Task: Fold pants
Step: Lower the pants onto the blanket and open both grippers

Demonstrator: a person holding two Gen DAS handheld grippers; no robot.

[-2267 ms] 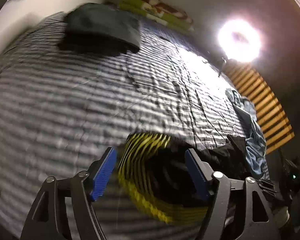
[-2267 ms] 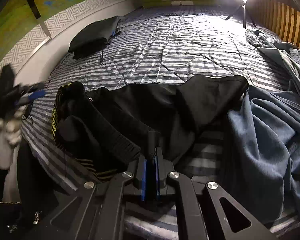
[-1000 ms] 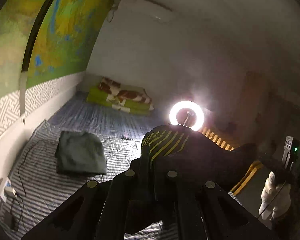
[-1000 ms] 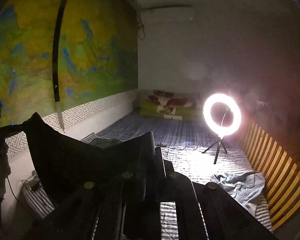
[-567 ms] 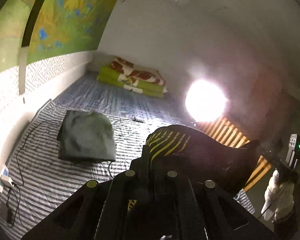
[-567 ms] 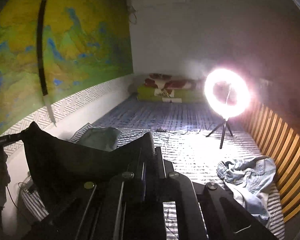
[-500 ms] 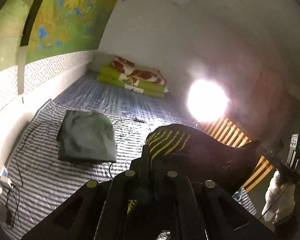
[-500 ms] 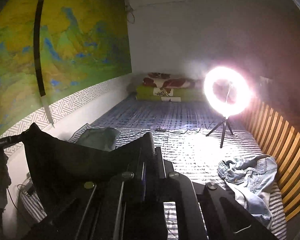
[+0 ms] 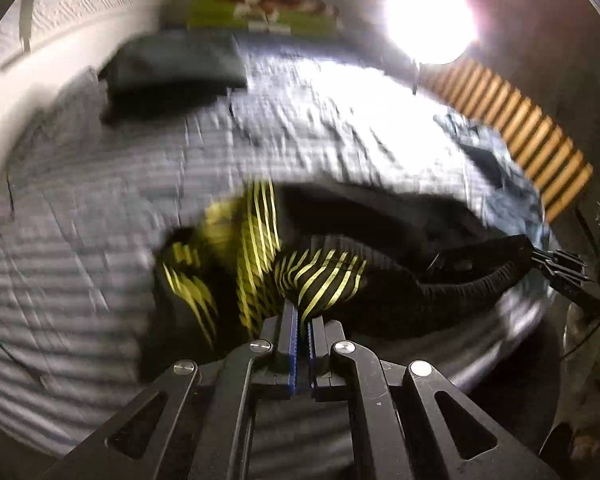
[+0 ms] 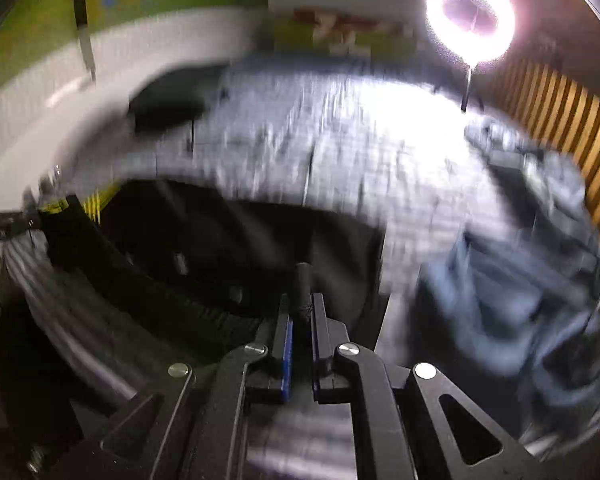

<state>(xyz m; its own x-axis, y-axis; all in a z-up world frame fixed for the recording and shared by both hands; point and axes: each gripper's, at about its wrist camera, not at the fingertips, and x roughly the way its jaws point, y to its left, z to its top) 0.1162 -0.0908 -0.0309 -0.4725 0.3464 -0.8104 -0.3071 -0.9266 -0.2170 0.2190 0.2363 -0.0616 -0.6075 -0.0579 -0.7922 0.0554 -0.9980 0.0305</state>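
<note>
Black pants with yellow stripes (image 9: 320,276) hang stretched by their waistband between my two grippers, low over the striped bed. My left gripper (image 9: 299,312) is shut on the yellow-striped end of the waistband. In the right wrist view my right gripper (image 10: 301,312) is shut on a fold of the black pants (image 10: 228,248). Across the waistband, the right gripper (image 9: 560,268) shows at the right edge of the left wrist view, and the left gripper (image 10: 16,220) at the left edge of the right wrist view. Both views are motion-blurred.
The bed has a grey striped cover (image 9: 80,216). A folded dark garment (image 9: 176,64) lies at its far left. Crumpled blue jeans (image 10: 532,272) lie on the right side. A ring light (image 10: 470,26) stands at the far end by a slatted wooden panel (image 9: 532,144).
Both grippers have swung down from high in the air toward the bed, carrying the pants with them. The pants now hang just over the cover instead of up against the wall view.
</note>
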